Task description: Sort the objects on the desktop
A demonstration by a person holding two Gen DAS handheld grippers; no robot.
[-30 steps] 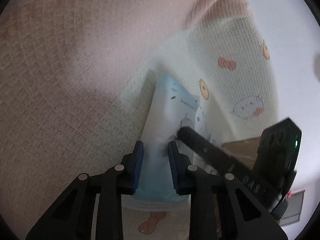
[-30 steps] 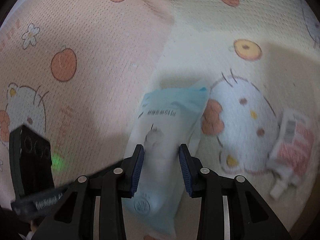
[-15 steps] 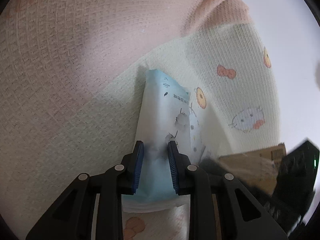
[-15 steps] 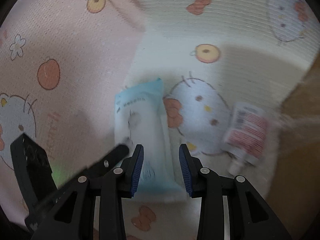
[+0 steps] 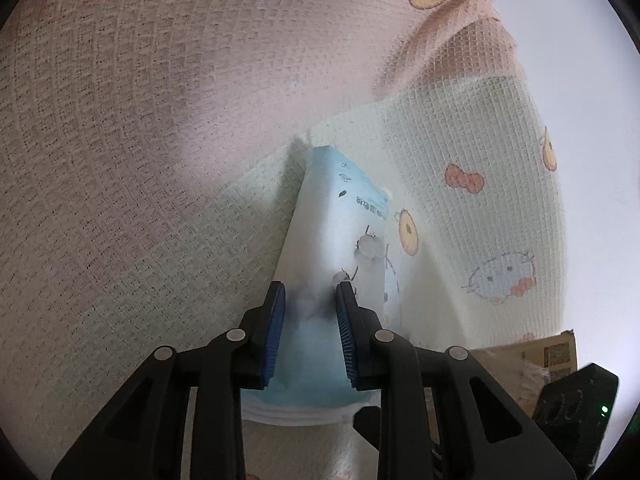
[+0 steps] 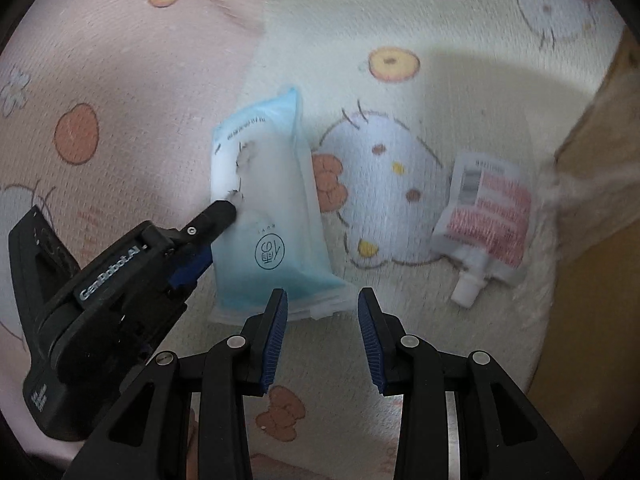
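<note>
Grip belongs to the left gripper (image 5: 308, 304), jaws clamped on the blue wipes pack (image 6: 268, 216) lying mid-cloth (for lifting, likely); the right gripper (image 6: 320, 316), jaws apart and empty, hovers near its end.

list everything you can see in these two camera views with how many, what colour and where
blue-and-white packet: one, pale blue and white, lying on the cloth, its side held between the left hand-held gripper's pads.
spout pouch: one, white with pink stripes, on the cloth to the right of the packet.
patterned cloth: one, cream and pink with cartoon cats, bows and fruit, covering the surface.
cardboard box: one, brown, at the cloth's right edge.
left hand-held gripper: one, black with blue pads, shut on the packet.
right hand-held gripper: one, black with blue pads, nothing between its pads, just past the packet's near end.
</note>
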